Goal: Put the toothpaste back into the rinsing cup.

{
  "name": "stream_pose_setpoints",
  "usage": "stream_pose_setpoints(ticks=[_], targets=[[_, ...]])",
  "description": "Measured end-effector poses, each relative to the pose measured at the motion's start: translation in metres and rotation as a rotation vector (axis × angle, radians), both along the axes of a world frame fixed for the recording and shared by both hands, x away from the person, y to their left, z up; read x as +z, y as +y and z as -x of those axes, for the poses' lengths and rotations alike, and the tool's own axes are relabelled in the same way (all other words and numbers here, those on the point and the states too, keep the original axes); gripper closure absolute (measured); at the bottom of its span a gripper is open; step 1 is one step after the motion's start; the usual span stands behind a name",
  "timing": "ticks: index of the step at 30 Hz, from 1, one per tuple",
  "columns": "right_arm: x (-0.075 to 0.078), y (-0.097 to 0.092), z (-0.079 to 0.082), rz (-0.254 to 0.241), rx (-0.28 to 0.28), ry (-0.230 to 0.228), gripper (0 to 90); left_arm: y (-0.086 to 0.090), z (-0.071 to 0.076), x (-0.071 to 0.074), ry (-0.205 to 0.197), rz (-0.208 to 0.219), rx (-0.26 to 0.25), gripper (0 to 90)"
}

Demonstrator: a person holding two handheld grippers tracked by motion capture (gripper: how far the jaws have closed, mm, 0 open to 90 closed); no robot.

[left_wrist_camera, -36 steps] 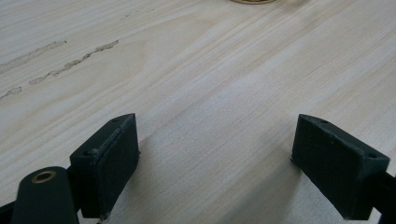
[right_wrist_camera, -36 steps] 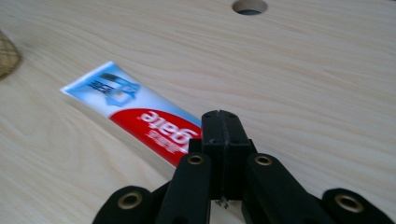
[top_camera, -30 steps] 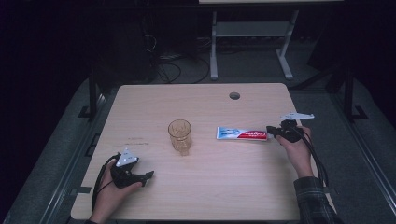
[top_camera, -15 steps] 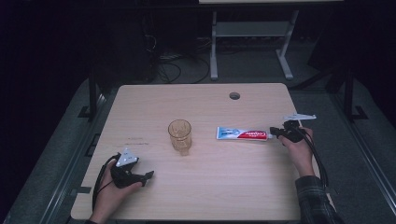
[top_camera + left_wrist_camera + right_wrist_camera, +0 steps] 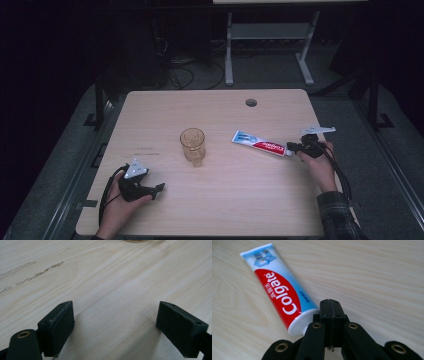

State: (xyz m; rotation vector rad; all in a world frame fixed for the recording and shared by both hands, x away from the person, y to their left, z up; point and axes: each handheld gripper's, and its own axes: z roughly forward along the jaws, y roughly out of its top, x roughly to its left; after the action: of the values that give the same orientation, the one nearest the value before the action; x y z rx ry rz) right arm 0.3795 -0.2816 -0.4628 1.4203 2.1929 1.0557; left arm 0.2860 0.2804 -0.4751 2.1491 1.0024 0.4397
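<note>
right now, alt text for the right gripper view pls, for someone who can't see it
The right gripper, its two black jaws shut flat together with nothing between them, sits at the cap end of a red, white and blue Colgate toothpaste tube. The tube lies flat on a pale wooden table.

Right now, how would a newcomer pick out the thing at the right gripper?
On the wooden table, look right of the glass at its middle. The toothpaste tube lies flat there: the one red, white and blue thing, cap end at the right gripper.

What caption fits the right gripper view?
Shut right gripper beside the cap end of a Colgate toothpaste tube lying on a wooden table.
</note>
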Motion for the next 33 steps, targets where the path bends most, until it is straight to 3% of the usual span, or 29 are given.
stream_pose_setpoints(ticks=[19,29,33], targets=[[0.003,0.01,0.041,0.027,0.075,0.009,89.8,0.0,0.0,0.0,-0.001,0.0,0.0,13.9],[0.0,0.016,0.051,0.034,0.112,0.02,89.7,0.0,0.001,0.0,-0.001,0.0,0.001,14.0],[0.005,0.015,0.051,0.02,0.096,0.012,83.3,0.0,0.001,0.0,0.0,0.0,0.001,14.0]])
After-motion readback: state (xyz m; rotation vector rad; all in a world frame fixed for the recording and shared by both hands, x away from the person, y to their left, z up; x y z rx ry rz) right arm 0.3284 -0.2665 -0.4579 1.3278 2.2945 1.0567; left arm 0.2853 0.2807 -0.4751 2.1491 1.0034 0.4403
